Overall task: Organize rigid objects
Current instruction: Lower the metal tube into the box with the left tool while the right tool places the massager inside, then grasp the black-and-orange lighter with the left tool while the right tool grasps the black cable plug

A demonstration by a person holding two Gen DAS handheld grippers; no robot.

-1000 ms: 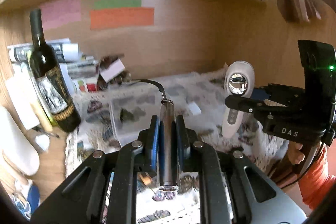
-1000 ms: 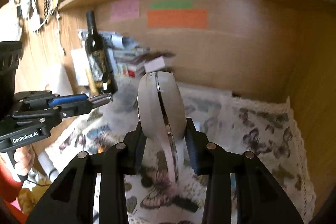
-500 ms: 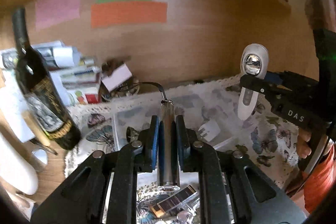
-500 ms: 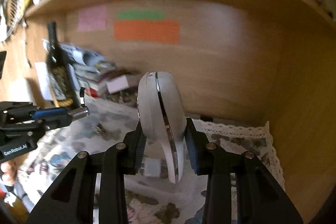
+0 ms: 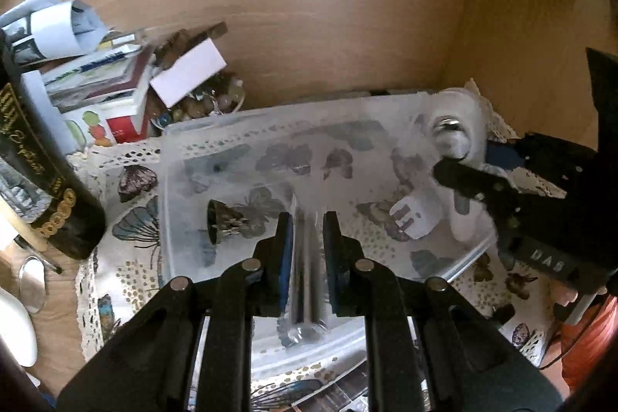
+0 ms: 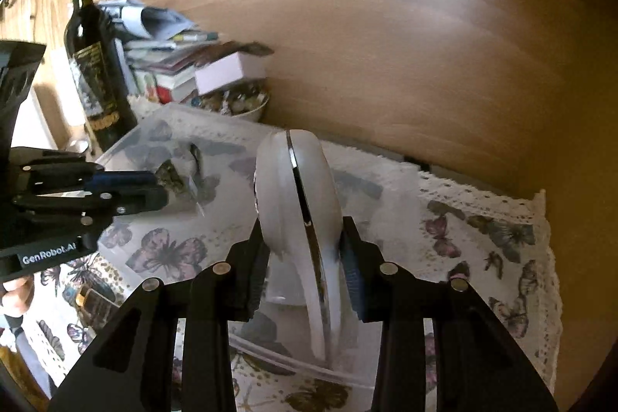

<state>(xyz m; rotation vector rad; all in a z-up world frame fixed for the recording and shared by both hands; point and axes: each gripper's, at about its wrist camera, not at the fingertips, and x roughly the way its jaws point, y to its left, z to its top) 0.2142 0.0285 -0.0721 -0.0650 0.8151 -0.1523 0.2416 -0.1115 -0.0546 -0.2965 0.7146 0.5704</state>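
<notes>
Left wrist view looks down into a clear plastic bin [image 5: 185,157] sitting on the butterfly-print cloth [image 5: 131,219] over the counter, and the left hand-held gripper [image 5: 305,250] has its fingers a little apart around a shiny metal cylinder [image 5: 305,280]. Looks to me like the cylinder is lying in the bin or just about released, can't tell if the pads are touching it or not. Already in the bin: a dark little brush-like piece [image 5: 222,224] and a white plug adapter [image 5: 415,215], so some of the sorting seems done. Over on the right wrist view, the right hand-held gripper [image 6: 305,265] is clamped on a white handheld device [image 6: 297,203] with a chrome seam, held upright over the bin's right side, not set down yet. Off to the left there's a wine bottle [image 6: 94,64], a pile of books and papers [image 6: 166,45] and a bowl of stones [image 6: 231,101], all outside the bin. So I'd guess it's partway: cylinder nearly dropped, white device next, and a small dark-and-gold item [image 6: 90,300] on the cloth maybe after.
</notes>
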